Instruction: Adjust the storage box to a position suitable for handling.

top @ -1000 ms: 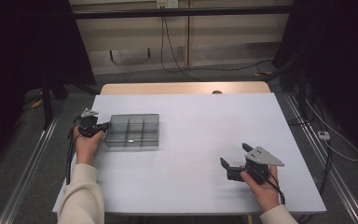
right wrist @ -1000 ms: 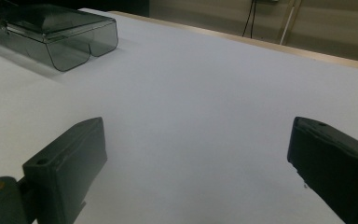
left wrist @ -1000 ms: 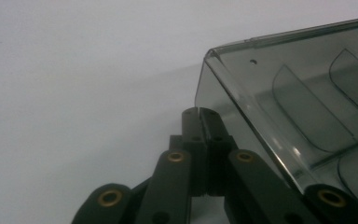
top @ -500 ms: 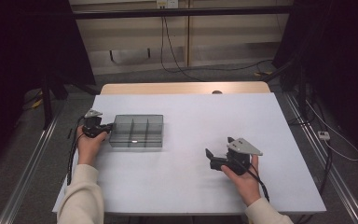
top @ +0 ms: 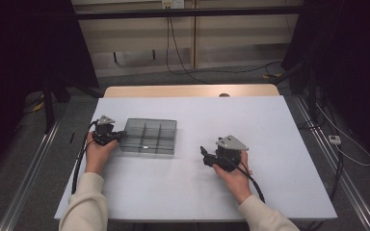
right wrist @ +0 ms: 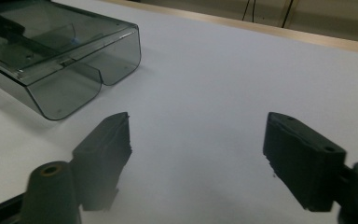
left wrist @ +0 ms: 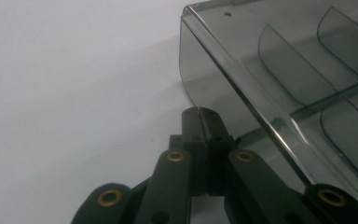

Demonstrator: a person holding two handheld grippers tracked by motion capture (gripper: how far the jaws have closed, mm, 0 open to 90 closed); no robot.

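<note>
A clear smoky-grey plastic box [top: 149, 136] with divided compartments lies on the left half of the white table [top: 270, 120]. My left gripper [top: 120, 134] is at the box's left wall, its jaws shut together with nothing seen between them. In the left gripper view the closed tips [left wrist: 199, 114] rest beside the box's rounded corner [left wrist: 284, 70]. My right gripper [top: 204, 155] sits low over the table to the right of the box and points at it. Its jaws [right wrist: 198, 123] are open and have just been closing, with only bare table between them. The box [right wrist: 51, 46] lies ahead to their left.
A wooden strip [top: 188, 90] runs along the table's far edge. Cables lie on the floor [top: 212, 72] behind the table, and metal rails flank it. Each gripper's own cable trails back along the forearm [top: 250, 180].
My right gripper has moved left across the table toward the box and its jaws have narrowed. My left gripper and the box have shifted a little to the right.
</note>
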